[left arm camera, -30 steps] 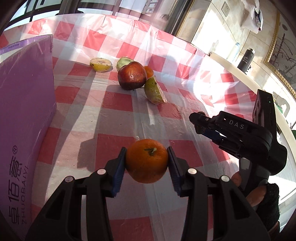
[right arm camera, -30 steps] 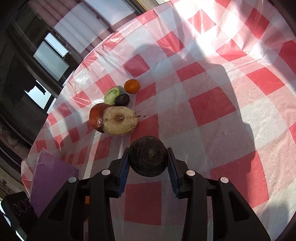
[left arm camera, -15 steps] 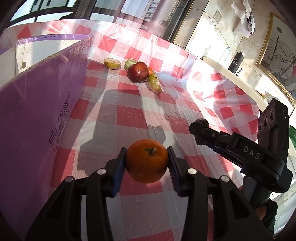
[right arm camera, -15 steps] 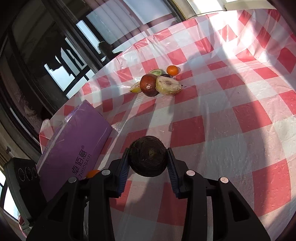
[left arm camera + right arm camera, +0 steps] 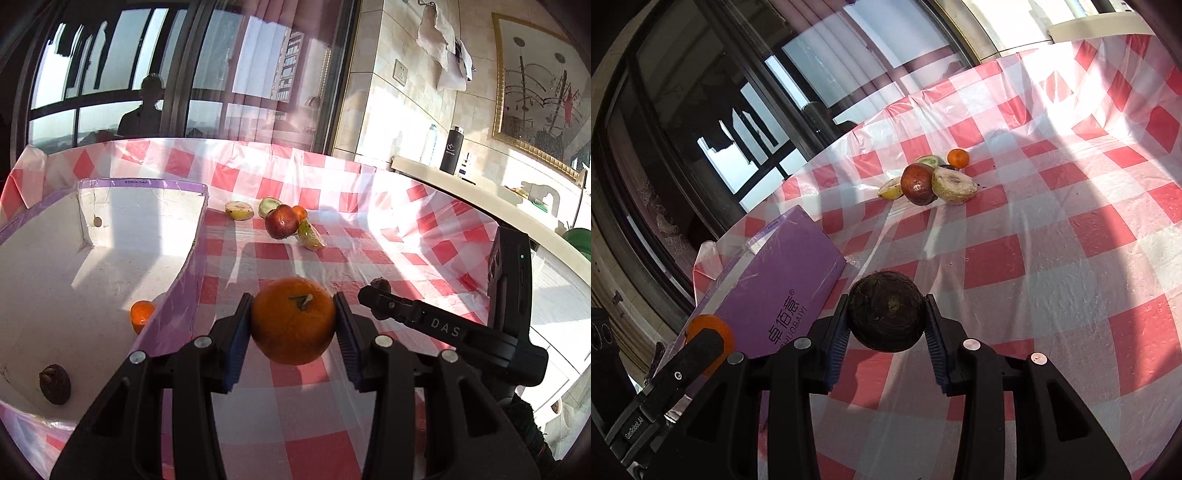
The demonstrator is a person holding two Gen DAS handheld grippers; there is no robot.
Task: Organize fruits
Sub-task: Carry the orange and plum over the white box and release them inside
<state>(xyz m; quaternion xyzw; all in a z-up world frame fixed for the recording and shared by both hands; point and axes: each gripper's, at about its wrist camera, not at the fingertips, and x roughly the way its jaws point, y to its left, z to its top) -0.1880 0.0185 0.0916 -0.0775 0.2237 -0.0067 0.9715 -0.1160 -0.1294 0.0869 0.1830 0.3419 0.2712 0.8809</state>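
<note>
Carry step. Left gripper [image 5: 293, 326] clamps a round orange tangerine [image 5: 293, 321]; right gripper [image 5: 886, 319] clamps a dark, rough-skinned round fruit [image 5: 886, 315], possibly passionfruit. Next: release over the purple-walled, white-lined box [image 5: 92, 280].

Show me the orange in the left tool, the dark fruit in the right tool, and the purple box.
orange [image 5: 293, 320]: left wrist view, front skin.
dark fruit [image 5: 886, 311]: right wrist view, front face.
purple box [image 5: 783, 280]: right wrist view, printed side.

Sunlit tiled wall [image 5: 399, 92], tall windows [image 5: 110, 74]
</note>
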